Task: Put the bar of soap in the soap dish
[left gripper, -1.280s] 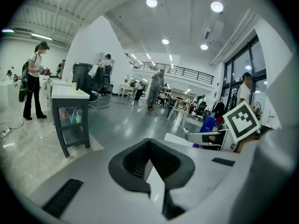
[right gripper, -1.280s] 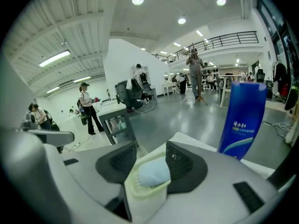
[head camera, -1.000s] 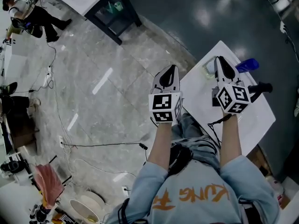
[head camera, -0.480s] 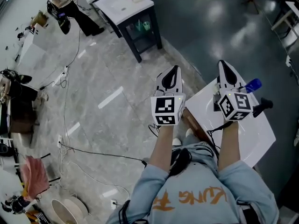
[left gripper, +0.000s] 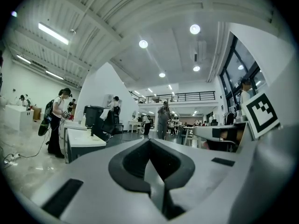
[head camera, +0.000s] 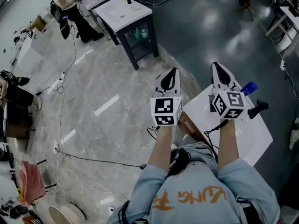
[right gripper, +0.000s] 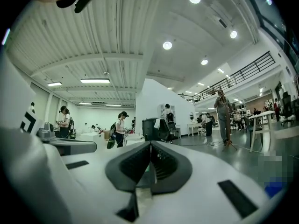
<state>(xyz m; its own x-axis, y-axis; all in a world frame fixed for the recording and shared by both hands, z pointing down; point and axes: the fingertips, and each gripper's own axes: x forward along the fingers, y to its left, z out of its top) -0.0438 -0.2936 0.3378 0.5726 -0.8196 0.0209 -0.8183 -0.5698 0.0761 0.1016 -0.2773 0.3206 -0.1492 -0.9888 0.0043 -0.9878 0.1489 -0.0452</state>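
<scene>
A white table (head camera: 253,132) sits at lower right. Our left gripper (head camera: 171,74) and right gripper (head camera: 217,70) have jaws pressed together, empty.

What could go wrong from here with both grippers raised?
The left gripper and right gripper are shut and empty; lowered like that, they might shove things instead of grasping. The blue object by the white table's far edge could be knocked off. Floor cables could trip the person.
</scene>
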